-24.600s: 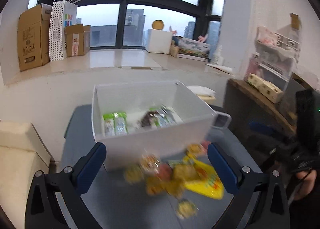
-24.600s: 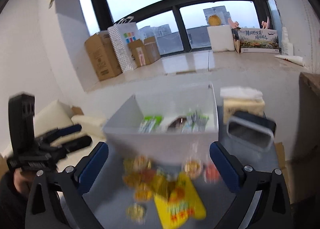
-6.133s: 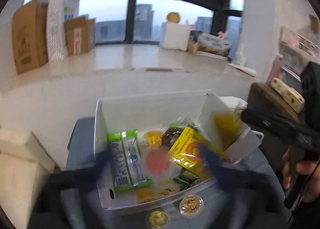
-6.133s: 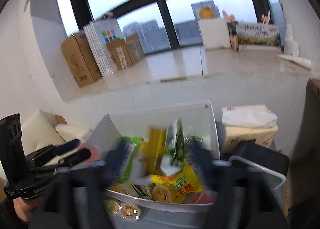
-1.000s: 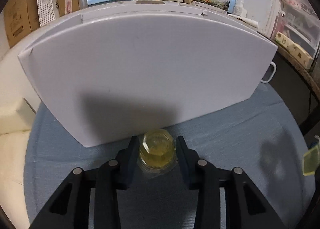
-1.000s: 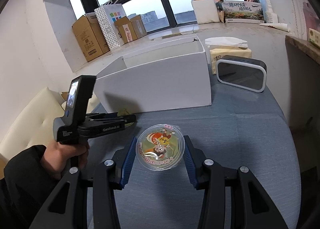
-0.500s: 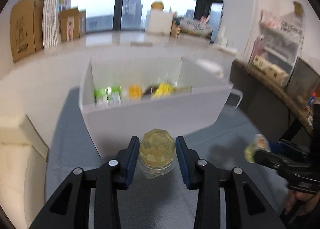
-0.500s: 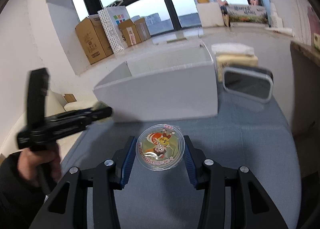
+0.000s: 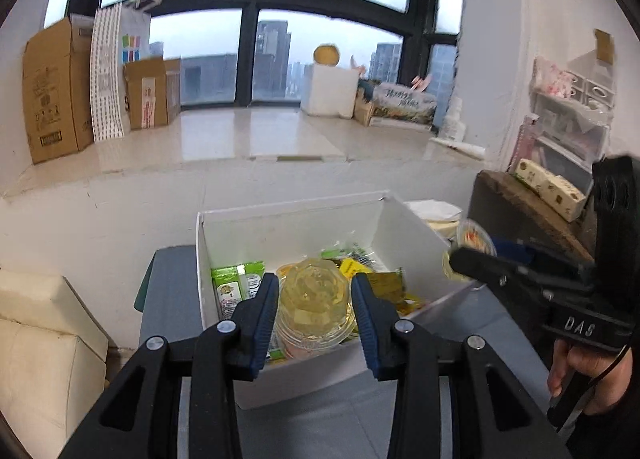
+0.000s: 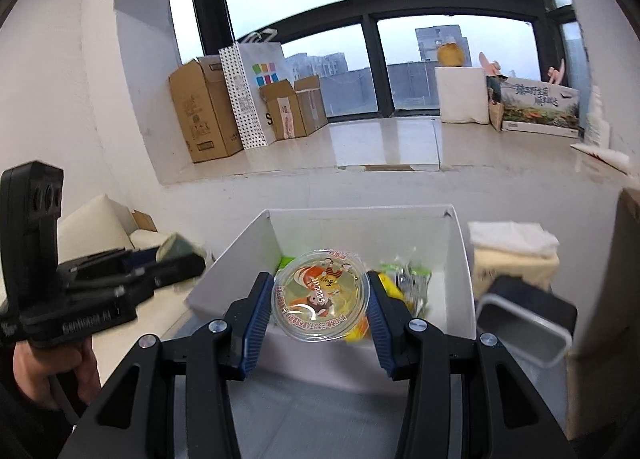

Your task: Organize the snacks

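Note:
My left gripper (image 9: 315,303) is shut on a clear yellow jelly cup (image 9: 313,301) and holds it above the near edge of the white box (image 9: 288,219). My right gripper (image 10: 319,303) is shut on a jelly cup with a cartoon lid (image 10: 320,295) and holds it above the same white box (image 10: 460,255) near its front wall. The box holds green packets (image 9: 236,283), a yellow bag (image 9: 384,287) and other snacks. The right gripper shows at the right of the left wrist view (image 9: 472,255); the left gripper shows at the left of the right wrist view (image 10: 176,259).
The box stands on a blue-grey round table (image 9: 480,323). A grey container (image 10: 524,323) and a tissue pack (image 10: 512,255) sit right of the box. A cream sofa (image 9: 36,323) is at the left. Cardboard boxes (image 10: 204,111) stand on the window ledge.
Both grippers have risen from low by the table to above the box, each still holding its jelly cup. The box's inside is now in view.

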`<state>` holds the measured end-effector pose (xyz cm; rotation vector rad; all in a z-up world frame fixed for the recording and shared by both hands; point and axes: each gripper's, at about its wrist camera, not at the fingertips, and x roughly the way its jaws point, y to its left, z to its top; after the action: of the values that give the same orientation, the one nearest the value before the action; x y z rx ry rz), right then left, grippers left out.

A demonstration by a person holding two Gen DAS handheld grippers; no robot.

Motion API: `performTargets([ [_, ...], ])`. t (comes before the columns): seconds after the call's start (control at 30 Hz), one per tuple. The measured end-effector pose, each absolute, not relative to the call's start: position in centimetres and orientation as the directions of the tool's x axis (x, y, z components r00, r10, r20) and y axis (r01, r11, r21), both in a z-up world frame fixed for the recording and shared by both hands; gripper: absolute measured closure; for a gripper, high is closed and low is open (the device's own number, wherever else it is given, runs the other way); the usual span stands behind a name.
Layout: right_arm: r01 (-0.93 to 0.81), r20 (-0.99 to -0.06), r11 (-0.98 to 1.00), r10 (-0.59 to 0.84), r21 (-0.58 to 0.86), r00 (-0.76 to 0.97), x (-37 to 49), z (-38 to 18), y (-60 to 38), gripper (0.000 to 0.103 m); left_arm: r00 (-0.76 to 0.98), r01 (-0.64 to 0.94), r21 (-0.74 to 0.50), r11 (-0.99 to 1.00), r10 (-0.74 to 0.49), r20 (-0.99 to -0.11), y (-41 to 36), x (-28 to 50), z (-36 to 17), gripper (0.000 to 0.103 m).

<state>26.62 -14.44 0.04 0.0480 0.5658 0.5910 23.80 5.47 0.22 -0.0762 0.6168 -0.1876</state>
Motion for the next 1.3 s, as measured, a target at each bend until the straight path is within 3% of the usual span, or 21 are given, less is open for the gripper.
performTargets([
  [0.13, -0.494, -0.533, 0.844, 0.522, 0.21, 0.666, 30.3, -1.2, -13.6, 0.052, 0.78, 0.101, -0.126, 0.987, -0.157, -0.606, 6.2, 26.4, -1.6, 0.06],
  [0.17, -0.488, -0.543, 0.846, 0.518, 0.214, 0.661, 31.0, -1.6, -13.5, 0.051, 0.775, 0.089, -0.121, 0.989, -0.145, -0.615, 6.3, 26.8, -1.9, 0.051],
  [0.2, -0.478, -0.553, 0.853, 0.507, 0.21, 0.661, 31.5, -2.1, -13.6, 0.036, 0.763, 0.073, -0.106, 0.992, -0.124, -0.634, 6.4, 27.5, -2.5, 0.027],
  [0.23, -0.456, -0.572, 0.866, 0.484, 0.204, 0.662, 32.2, -2.7, -13.6, 0.012, 0.758, 0.064, -0.103, 0.993, -0.116, -0.642, 6.5, 27.9, -2.9, 0.011],
  [0.27, -0.443, -0.586, 0.871, 0.476, 0.211, 0.656, 32.6, -3.2, -13.7, 0.006, 0.756, 0.065, -0.106, 0.992, -0.118, -0.644, 6.6, 28.0, -3.4, 0.0],
  [0.47, -0.396, -0.597, 0.891, 0.444, 0.22, 0.668, 33.0, -4.2, -15.1, 0.005, 0.735, 0.069, -0.112, 0.991, -0.127, -0.666, 6.4, 27.7, -4.1, 0.0],
  [0.57, -0.367, -0.617, 0.912, 0.398, 0.184, 0.679, 32.3, -3.9, -15.3, 0.005, 0.761, 0.108, -0.112, 0.988, -0.155, -0.63, 5.7, 26.3, -3.2, 0.0],
  [0.9, -0.321, -0.504, 0.946, 0.299, 0.045, 0.81, 23.7, 0.5, -17.3, 0.005, 0.86, 0.061, -0.054, 0.997, -0.08, -0.505, 3.4, 18.4, 1.0, 0.0],
  [0.97, -0.326, -0.493, 0.943, 0.315, 0.066, 0.811, 22.0, 1.1, -17.9, 0.005, 0.864, 0.004, -0.002, 1.0, -0.004, -0.504, 2.6, 16.5, 1.7, 0.0],
  [1.03, -0.339, -0.463, 0.936, 0.342, 0.094, 0.818, 19.5, 1.8, -18.8, 0.005, 0.866, 0.02, 0.021, 1.0, -0.007, -0.499, 1.8, 14.5, 1.9, 0.0],
  [1.2, -0.365, -0.472, 0.918, 0.394, 0.155, 0.789, 15.0, 2.5, -20.3, 0.005, 0.839, 0.051, -0.136, 0.989, -0.116, -0.531, 1.7, 9.5, 2.0, 0.0],
  [1.3, -0.39, -0.469, 0.904, 0.424, 0.175, 0.775, 12.4, 2.1, -20.8, 0.005, 0.843, 0.016, -0.127, 0.992, -0.082, -0.532, 0.7, 7.0, 1.9, 0.0],
])
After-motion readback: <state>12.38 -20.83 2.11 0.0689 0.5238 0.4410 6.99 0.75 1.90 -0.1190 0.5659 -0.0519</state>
